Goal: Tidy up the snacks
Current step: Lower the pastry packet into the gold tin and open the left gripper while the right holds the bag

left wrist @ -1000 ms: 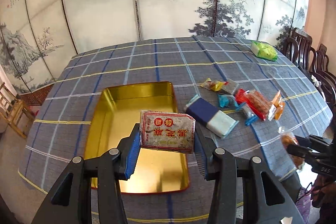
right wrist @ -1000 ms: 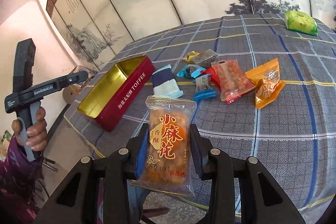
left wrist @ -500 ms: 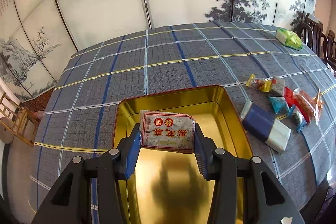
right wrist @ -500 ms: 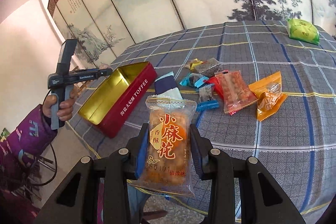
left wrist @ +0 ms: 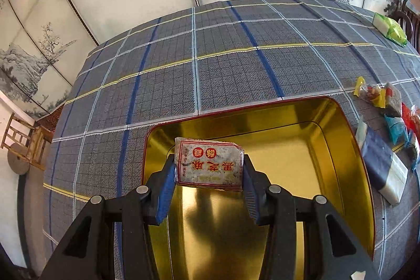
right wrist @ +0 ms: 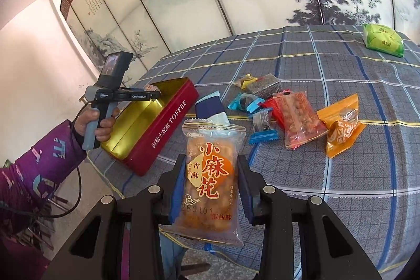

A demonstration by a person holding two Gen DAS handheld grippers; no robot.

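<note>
Tin (right wrist: 168, 122) on tablecloth (left wrist: 236, 64) near table's left edge, open side up. Left gripper (left wrist: 210, 169) above tin, wrapped block (left wrist: 210, 165) between its pads. Loose snack packets (right wrist: 296, 117) lie right of tin. One bag (right wrist: 383, 40) apart, far right corner. Right gripper (right wrist: 210, 188) before table edge, pads clamping upright packet (right wrist: 210, 180).

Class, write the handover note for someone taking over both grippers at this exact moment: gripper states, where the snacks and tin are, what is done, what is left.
Left gripper: shut on the grey snack block, held over the open toffee tin.
Right gripper: shut on the fried-twist packet, near the table's front edge.
Tin: its visible part holds nothing.
Loose on the plaid cloth: navy packet, small candies, red packet, orange packet, green packet at the far edge.
Done: two snacks picked.
Left: release both into the tin, then the rest.
</note>
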